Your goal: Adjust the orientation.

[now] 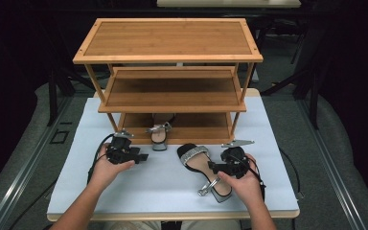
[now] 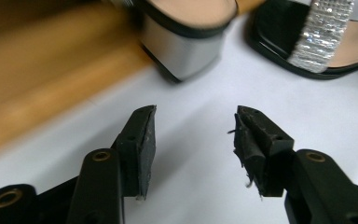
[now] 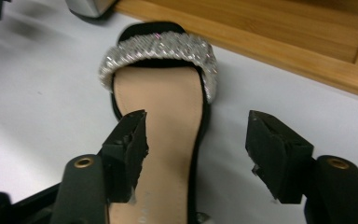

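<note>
Sandal (image 1: 202, 167) toe toward shelf rack (image 1: 170, 81)

Count, relative to the shoe rack (image 1: 170, 72):
- 1 wooden rack, 3 tiers.
- 2 sandals, black with silver block heels: sandal on the rack (image 1: 160, 133) sits on the bottom tier, heel sticking out the front; sandal on the mat (image 1: 202, 167) lies in front of the rack, toward its right end.
- 1 white mat (image 1: 172, 191) under the rack.
- 2 handheld grippers in front of the rack: left gripper (image 1: 143, 156), right gripper (image 1: 211, 166).
</note>
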Demonstrator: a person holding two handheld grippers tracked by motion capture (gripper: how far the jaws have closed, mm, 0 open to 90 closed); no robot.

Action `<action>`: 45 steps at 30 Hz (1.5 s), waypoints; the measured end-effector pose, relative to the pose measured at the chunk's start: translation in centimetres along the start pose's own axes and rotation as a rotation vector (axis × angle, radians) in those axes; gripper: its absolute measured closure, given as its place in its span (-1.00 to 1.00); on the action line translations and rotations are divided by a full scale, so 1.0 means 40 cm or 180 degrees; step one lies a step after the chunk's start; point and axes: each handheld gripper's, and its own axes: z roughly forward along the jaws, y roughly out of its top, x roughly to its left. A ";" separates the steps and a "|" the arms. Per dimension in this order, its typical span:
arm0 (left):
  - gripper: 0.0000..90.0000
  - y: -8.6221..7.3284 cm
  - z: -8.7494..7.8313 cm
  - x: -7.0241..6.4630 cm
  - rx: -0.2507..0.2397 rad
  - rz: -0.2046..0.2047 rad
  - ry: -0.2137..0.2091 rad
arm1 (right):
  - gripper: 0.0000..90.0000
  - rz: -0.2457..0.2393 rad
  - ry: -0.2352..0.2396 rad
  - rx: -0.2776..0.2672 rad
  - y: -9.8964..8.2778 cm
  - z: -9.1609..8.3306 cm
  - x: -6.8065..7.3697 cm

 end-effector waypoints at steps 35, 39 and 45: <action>-0.29 -0.035 -0.074 0.057 0.0020 -0.0473 -0.0009 | -0.29 0.0107 0.0023 0.0264 0.019 -0.027 0.045; -0.30 -0.036 -0.076 0.061 -0.0010 -0.0498 -0.0013 | -0.16 0.0090 0.0059 0.0364 0.031 -0.017 0.046; -0.29 -0.036 -0.083 0.065 -0.0014 -0.0506 0.0009 | -0.26 -0.0109 -0.0105 0.0677 0.043 0.003 0.054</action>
